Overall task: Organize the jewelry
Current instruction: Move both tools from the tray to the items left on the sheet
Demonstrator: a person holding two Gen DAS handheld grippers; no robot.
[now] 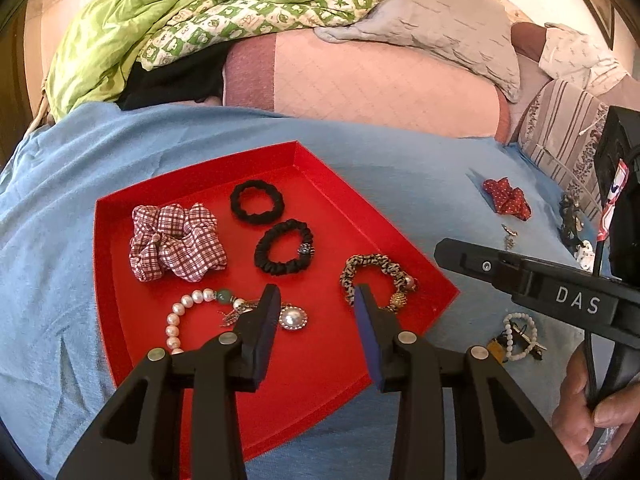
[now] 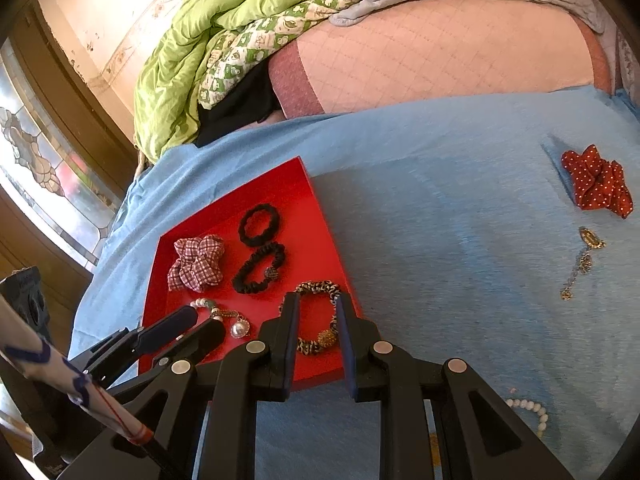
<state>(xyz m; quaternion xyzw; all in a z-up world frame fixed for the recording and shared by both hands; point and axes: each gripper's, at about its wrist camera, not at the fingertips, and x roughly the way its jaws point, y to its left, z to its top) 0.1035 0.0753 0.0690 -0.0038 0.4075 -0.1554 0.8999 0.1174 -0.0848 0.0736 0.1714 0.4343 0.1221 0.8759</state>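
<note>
A red tray (image 1: 132,320) lies on the blue cloth. It holds a checked scrunchie (image 1: 176,248), two black hair ties (image 1: 256,202) (image 1: 285,252), a leopard-print scrunchie with a gold bead (image 1: 376,280) and a pearl bracelet (image 1: 176,320) beside a pearl brooch (image 1: 291,317). My left gripper (image 1: 318,312) hovers open over the tray's near part, nothing between its fingers. My right gripper (image 2: 319,314) hangs above the leopard scrunchie (image 2: 316,288), jaws a narrow gap apart and gripping nothing. In the left wrist view the right gripper (image 1: 444,248) reaches in from the right.
Off the tray on the blue cloth (image 2: 440,220) lie a red dotted scrunchie (image 2: 596,184), a gold chain (image 2: 580,264), a white bead bracelet (image 2: 534,412) and dark clips (image 1: 568,220). A green quilt (image 1: 140,28) and grey pillow (image 1: 440,28) lie behind. A hand (image 1: 588,400) grips the right tool.
</note>
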